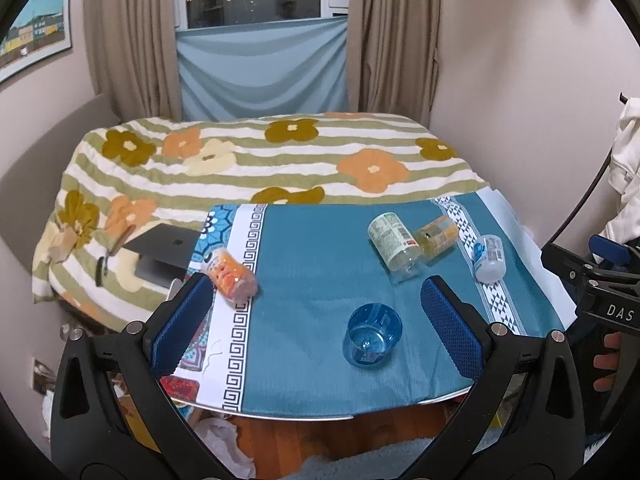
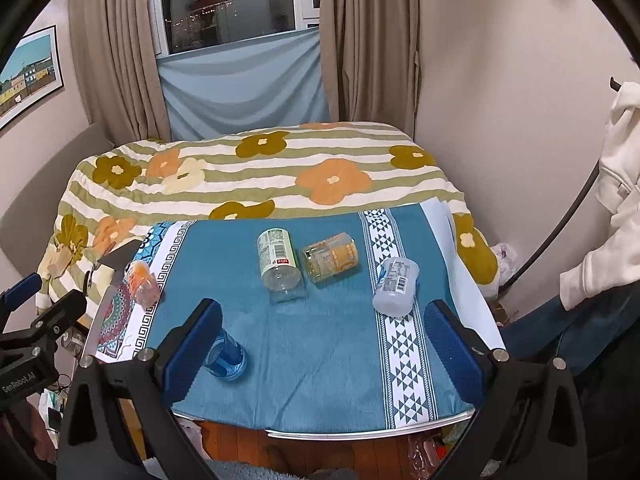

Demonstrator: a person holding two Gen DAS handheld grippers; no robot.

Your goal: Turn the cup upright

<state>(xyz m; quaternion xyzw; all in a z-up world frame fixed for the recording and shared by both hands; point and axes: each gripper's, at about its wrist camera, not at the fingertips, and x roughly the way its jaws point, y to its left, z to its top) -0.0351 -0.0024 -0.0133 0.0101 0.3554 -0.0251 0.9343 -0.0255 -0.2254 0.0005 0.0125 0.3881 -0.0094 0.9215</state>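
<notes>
Hovering wide open, the left gripper [image 1: 316, 314] frames the blue cup [image 1: 372, 336], which seems to stand mouth-up just ahead; from the right gripper [image 2: 324, 336], also spread wide, the cup [image 2: 226, 356] sits beside its left finger, so the left hand looks nearer

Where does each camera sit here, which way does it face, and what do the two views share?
Left wrist: on the left gripper, looking forward over the teal tablecloth at the translucent blue plastic cup; own fingers open, the person's hand at the right edge.
Right wrist: on the right gripper, facing the same way; own fingers open, left gripper at the left edge.
Shared: cup, tablecloth, floral striped blanket.
</notes>
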